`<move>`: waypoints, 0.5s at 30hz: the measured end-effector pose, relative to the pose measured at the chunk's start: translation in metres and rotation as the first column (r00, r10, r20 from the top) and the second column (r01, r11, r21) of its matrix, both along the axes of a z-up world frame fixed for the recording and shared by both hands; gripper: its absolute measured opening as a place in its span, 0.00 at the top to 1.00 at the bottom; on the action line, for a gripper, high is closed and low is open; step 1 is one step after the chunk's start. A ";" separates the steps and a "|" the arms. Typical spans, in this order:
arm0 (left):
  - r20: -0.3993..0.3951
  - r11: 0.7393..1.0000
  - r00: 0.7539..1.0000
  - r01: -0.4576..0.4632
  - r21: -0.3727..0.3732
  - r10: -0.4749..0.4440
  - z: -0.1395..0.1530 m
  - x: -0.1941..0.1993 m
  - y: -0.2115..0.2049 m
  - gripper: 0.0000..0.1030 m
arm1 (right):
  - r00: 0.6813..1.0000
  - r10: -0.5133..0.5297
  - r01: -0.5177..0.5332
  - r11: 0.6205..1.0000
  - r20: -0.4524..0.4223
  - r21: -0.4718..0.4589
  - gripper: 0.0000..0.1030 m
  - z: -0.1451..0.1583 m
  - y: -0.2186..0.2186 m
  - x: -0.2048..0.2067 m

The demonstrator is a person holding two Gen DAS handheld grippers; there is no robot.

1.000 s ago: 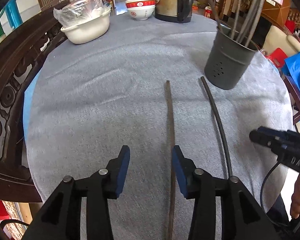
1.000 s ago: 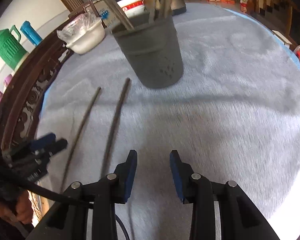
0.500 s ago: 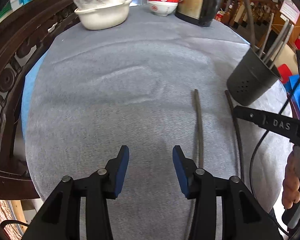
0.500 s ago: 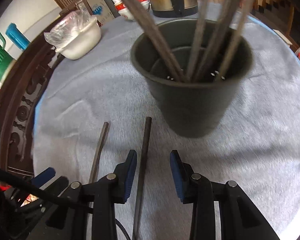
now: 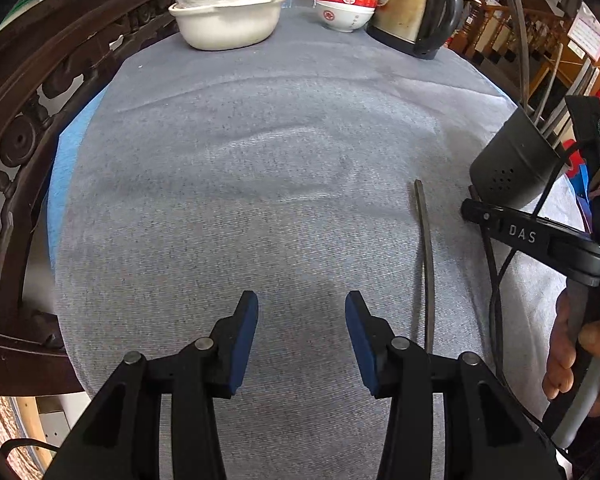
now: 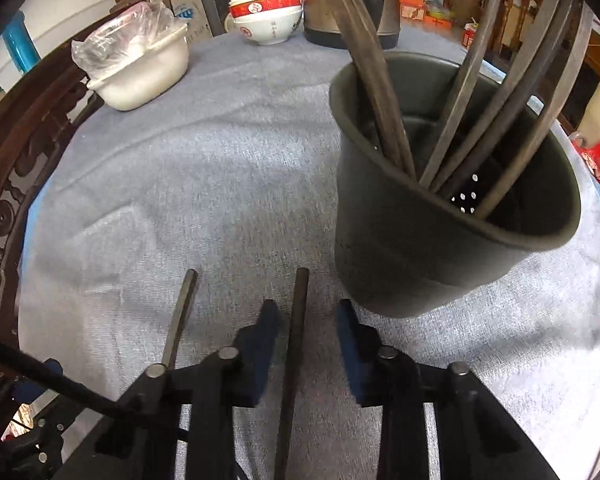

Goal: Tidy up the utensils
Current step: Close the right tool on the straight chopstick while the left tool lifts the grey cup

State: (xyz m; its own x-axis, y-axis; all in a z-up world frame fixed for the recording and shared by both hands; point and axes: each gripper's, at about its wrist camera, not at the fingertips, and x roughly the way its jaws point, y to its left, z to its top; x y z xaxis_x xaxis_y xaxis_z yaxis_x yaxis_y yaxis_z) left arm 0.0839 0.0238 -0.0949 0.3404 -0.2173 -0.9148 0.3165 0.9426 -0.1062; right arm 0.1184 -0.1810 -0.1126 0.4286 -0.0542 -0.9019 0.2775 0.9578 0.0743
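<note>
Right gripper (image 6: 306, 320) fingers released, straddling chopstick (image 6: 296, 336) on desk (image 6: 220, 184) beside holder (image 6: 440, 248). Left gripper (image 5: 302, 320) released, idle. Best centred over chopstick before clenching.

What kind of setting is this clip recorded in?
Probably a home dining room: a cloth-covered table with stacked bowls, a kettle, a dark holder of chopsticks, and a carved wooden chair beside it.

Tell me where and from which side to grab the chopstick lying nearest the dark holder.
Grip the chopstick on its shaft just behind the far tip, from above, jaws closing across its width. It lies flat on the cloth and already runs between the open right gripper jaws; the holder stands close on the right, so side entry looks cramped.
</note>
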 end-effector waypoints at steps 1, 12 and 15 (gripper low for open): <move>0.000 1.000 1.000 -0.001 0.001 0.001 0.000 0.000 0.000 0.55 | 1.000 0.001 -0.001 1.000 0.002 0.016 0.91 -0.001 -0.002 0.000; -0.047 0.997 0.996 0.072 -0.034 -0.074 0.012 0.021 -0.028 0.55 | 0.994 0.001 -0.021 0.983 0.106 0.185 0.92 0.011 -0.020 -0.028; -0.048 0.994 0.993 0.109 -0.008 -0.109 0.015 0.035 -0.050 0.55 | 0.991 0.001 -0.028 0.979 0.135 0.200 0.92 0.020 -0.026 -0.043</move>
